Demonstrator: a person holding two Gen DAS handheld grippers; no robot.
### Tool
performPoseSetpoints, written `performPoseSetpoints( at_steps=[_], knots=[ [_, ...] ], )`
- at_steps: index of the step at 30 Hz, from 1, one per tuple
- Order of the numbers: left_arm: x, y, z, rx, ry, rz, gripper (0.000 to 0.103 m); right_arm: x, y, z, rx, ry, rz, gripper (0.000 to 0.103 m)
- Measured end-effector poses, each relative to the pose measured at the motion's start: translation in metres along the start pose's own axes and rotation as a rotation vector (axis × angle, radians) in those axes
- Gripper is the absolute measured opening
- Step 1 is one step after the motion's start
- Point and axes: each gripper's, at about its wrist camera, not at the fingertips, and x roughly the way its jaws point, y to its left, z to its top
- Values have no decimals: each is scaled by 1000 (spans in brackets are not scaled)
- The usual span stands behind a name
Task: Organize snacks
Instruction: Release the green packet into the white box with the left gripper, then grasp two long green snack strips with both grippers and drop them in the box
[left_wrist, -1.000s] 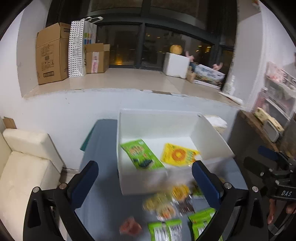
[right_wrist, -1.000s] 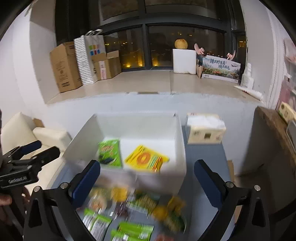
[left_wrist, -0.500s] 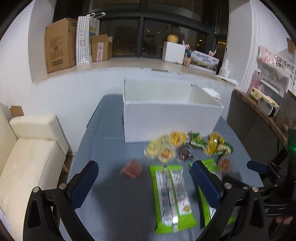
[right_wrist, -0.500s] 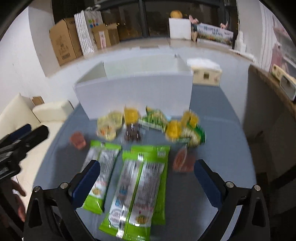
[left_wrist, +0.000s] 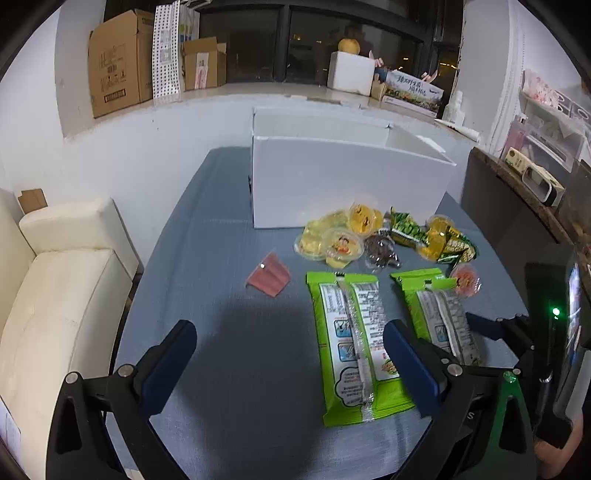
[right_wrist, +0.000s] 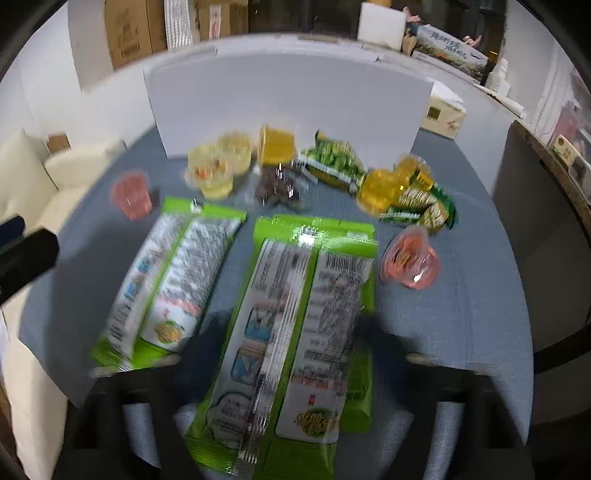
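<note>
Though printed, green packets (right_wrist: 295, 332) illegible

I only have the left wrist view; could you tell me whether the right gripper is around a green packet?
Observer: Yes, the right gripper straddles the centre green packet; its jaws have just been closing, but blur hides any contact.
Operator: Is that packet lying alone?
Observer: No, a second green packet peeks out beneath it.
Operator: Is anything behind the white box?
Observer: A beige box sits by its right corner.
</note>
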Motion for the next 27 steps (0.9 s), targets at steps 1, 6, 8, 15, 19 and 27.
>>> performPoseSetpoints(
  at_steps=[1, 6, 8, 15, 19, 27],
  knots=[
    [1, 1, -1, -3, 5, -4, 103, -2, 0, -1, -9, -2, 12, 72],
    [5, -1, -3, -4, 18, -21, 103, -16, -7, 0, 23, -47, 35, 70],
    [8, -3, -4, -6, 25, -33, 103, -32, -13, 3, 39, -91, 49, 70],
    [27, -25, -3, 11, 62, -56, 103, -80, -35, 11, 64, -191, 83, 70],
    [50, -42, 0, 36, 84, -39, 103, -95, -45, 11, 71, -223, 86, 70],
    [89, -59, -5, 57, 149, -14, 102, -97, -69, 2, 109, -219, 95, 70]
  ],
)
